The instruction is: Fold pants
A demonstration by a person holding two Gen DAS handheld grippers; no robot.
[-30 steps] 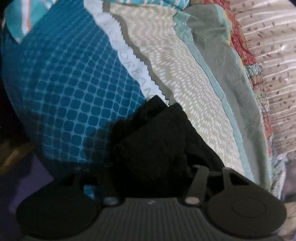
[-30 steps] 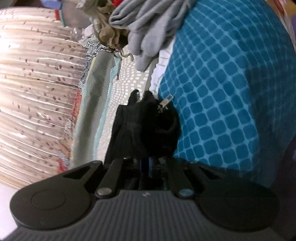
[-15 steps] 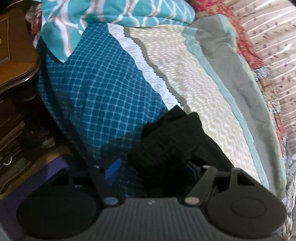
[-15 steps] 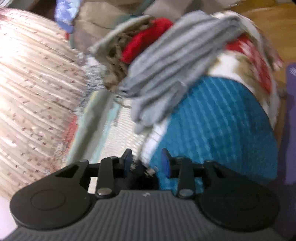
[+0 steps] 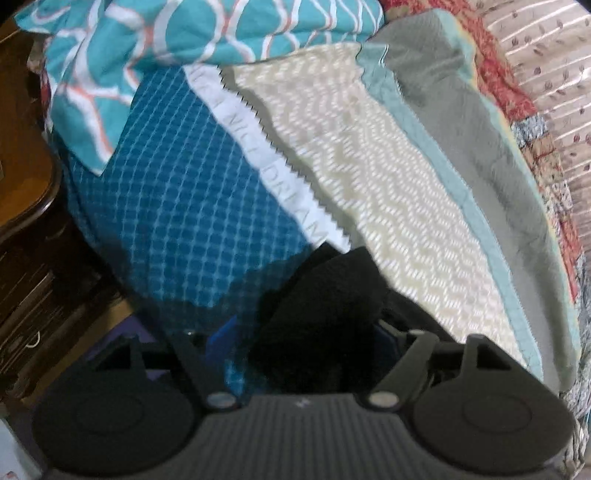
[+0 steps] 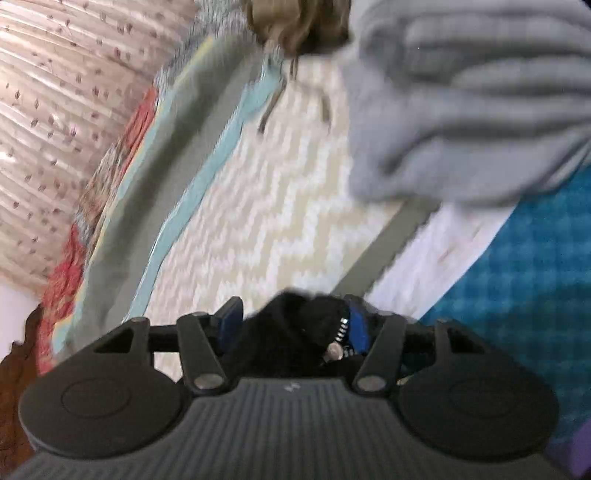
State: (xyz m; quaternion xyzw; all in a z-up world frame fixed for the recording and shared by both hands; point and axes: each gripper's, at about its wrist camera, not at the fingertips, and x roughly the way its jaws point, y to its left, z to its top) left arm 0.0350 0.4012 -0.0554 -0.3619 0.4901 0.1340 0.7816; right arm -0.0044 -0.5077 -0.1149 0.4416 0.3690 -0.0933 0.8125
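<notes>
The black pants lie bunched on the bed cover, where its blue checks meet the cream zigzag band. My left gripper hangs over them with its jaws opening. The bundle sits between the blue pads, and the left pad stands clear of the cloth. In the right wrist view, a fold of the black pants with a metal zipper fills the gap of my right gripper. Its jaws are closing, and both pads press on that fold.
A grey garment and a brown tangle of cloth lie further up the bed. A teal patterned blanket lies at the far end. A dark wooden cabinet stands left of the bed, and beige striped bedding lies to the right.
My left gripper has risen and its jaws have spread, so more of the bed shows. My right gripper let go, swung toward the grey garment, and now has zippered black cloth between its pads.
</notes>
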